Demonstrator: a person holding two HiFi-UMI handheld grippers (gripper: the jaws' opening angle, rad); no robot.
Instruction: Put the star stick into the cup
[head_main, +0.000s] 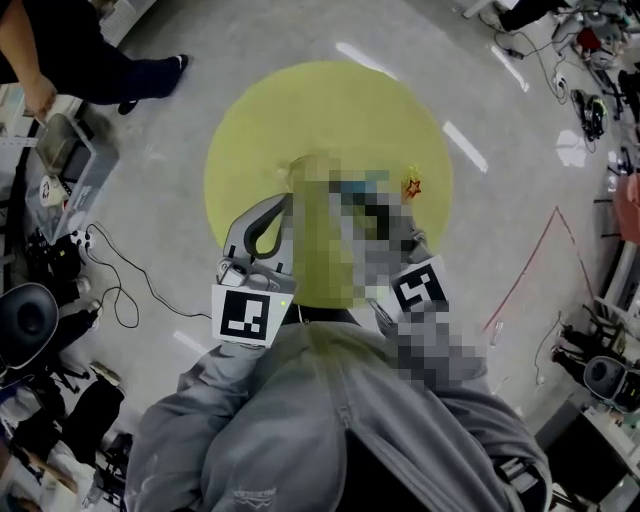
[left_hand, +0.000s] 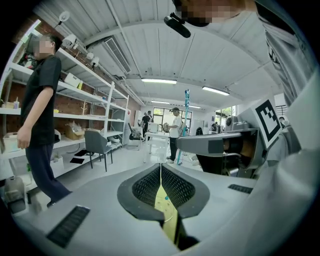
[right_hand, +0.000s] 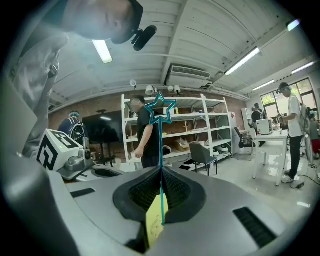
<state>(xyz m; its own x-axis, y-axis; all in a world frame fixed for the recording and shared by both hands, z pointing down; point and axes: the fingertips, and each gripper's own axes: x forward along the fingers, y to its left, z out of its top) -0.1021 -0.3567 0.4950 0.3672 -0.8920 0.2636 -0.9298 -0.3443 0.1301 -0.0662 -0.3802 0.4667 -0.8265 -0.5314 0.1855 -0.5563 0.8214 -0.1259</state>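
One star stick (right_hand: 160, 150) upright in upturned right tool (right_hand: 161, 168).

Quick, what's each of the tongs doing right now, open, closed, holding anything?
Left tongs: closed, nothing between them.
Right tongs: closed on the star stick.

In the head view, the middle of the yellow table (head_main: 240, 150) is obscured, and with it the right gripper (right_hand: 161, 172) jaws. A red-orange speck (head_main: 412, 186) there is too small to identify.
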